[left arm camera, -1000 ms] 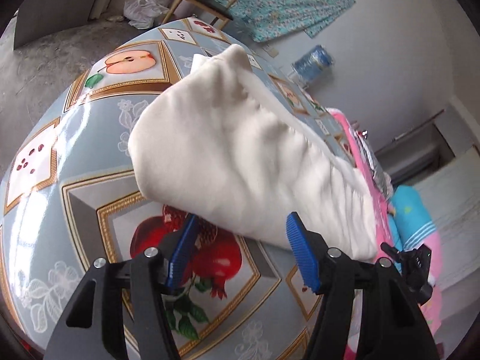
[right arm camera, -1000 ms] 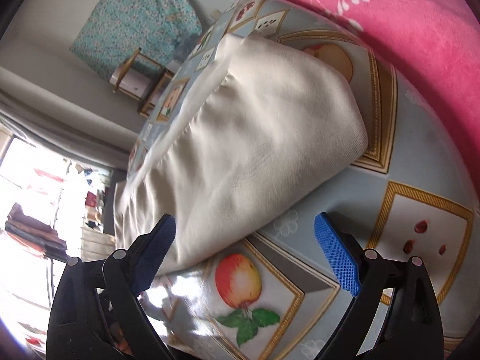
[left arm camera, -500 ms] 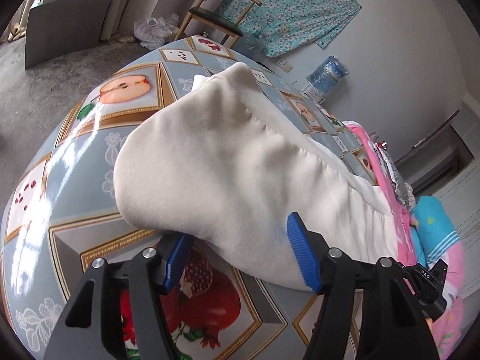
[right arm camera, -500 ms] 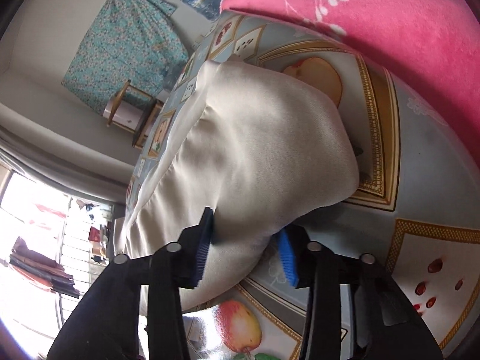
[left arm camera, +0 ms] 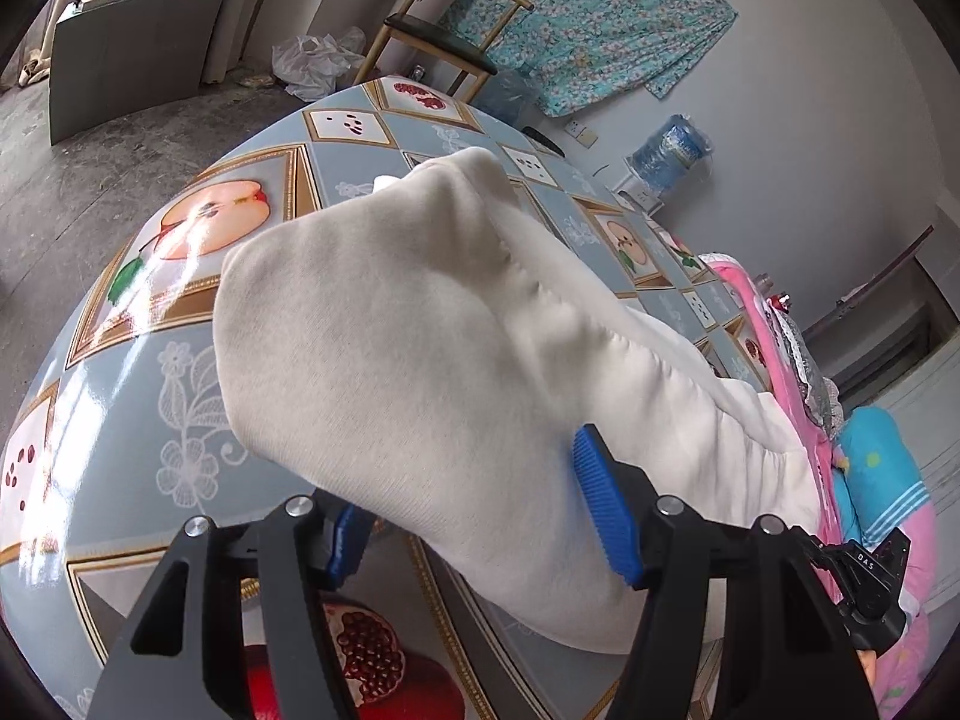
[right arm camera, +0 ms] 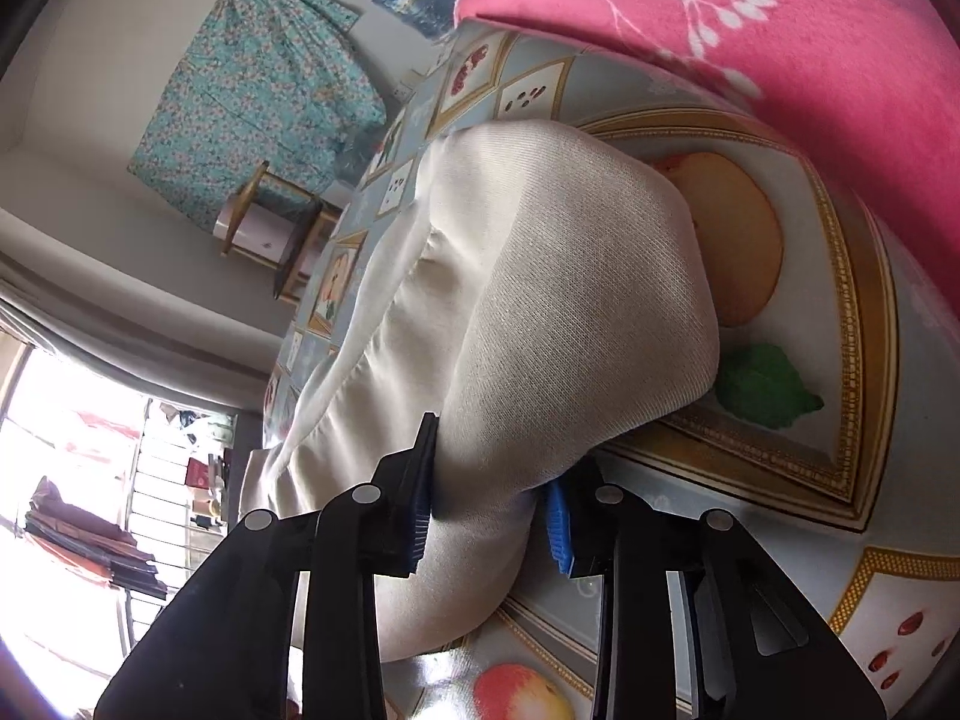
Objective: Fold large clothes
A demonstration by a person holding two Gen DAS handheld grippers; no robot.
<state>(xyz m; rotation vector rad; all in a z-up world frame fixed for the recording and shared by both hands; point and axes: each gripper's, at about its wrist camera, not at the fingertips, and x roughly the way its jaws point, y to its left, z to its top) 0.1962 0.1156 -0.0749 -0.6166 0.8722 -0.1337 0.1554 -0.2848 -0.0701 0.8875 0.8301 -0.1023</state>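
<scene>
A folded cream-white garment (left arm camera: 420, 348) lies on the fruit-patterned tablecloth (left arm camera: 120, 396). In the left wrist view my left gripper (left arm camera: 474, 516) straddles the garment's near edge, its blue pads wide apart, with cloth between them and the left pad partly hidden under it. In the right wrist view the same garment (right arm camera: 570, 300) bulges up between the blue pads of my right gripper (right arm camera: 489, 519), which are closed in and pinch its near edge.
A pink floral cloth (right arm camera: 750, 30) lies on the table beside the garment; pink and blue clothes (left arm camera: 876, 468) are piled at the table's far side. A wooden chair (left arm camera: 444, 30), a water bottle (left arm camera: 672, 144) and a hanging turquoise cloth (left arm camera: 600, 12) stand beyond the table.
Both grippers have moved forward onto the garment's edge. The right gripper's pads closed from wide open onto the cloth. The left stayed open, the cloth now between its pads.
</scene>
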